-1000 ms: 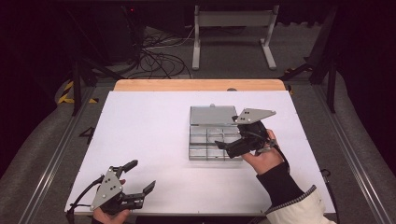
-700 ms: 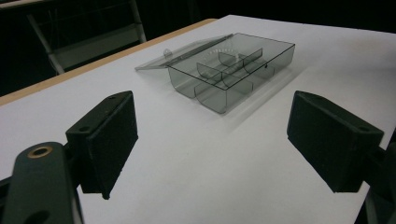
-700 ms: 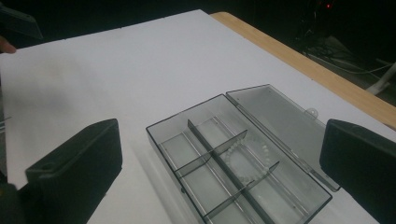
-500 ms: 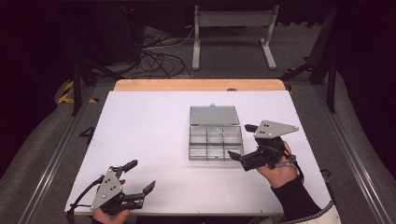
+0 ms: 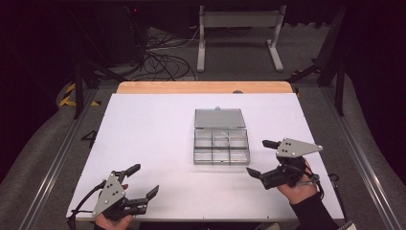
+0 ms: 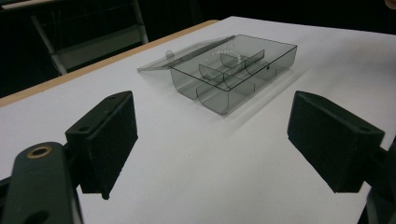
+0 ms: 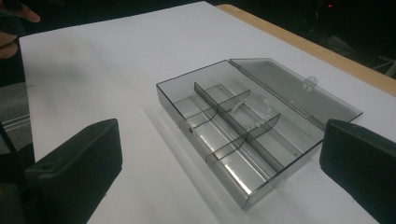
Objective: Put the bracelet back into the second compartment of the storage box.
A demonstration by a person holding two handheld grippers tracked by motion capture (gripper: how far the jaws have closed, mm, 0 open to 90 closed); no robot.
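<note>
A clear grey compartment box (image 5: pixel 221 145) lies mid-table with its lid (image 5: pixel 219 118) folded flat behind it. Its compartments look bare except for a pale beaded strip (image 7: pixel 252 106) in a middle one. My right gripper (image 5: pixel 257 157) is open just right of the box's near right corner, with nothing between its jaws. Along those jaws the box (image 7: pixel 238 135) sits close ahead of the right gripper (image 7: pixel 224 172). At the near left corner my left gripper (image 5: pixel 143 180) is open and empty, far from the box. The left gripper (image 6: pixel 224 144) faces the box (image 6: pixel 233 70) across bare table.
The white table top (image 5: pixel 158 134) ends in a wooden strip (image 5: pixel 206 87) at the far side. Beyond it stand a white metal frame (image 5: pixel 237 28) and floor cables (image 5: pixel 163 52). The person's other hand (image 7: pixel 14 28) shows far off.
My right gripper has drawn back from over the box's right side to the table right of it, nearer the person. The left gripper has stayed put.
</note>
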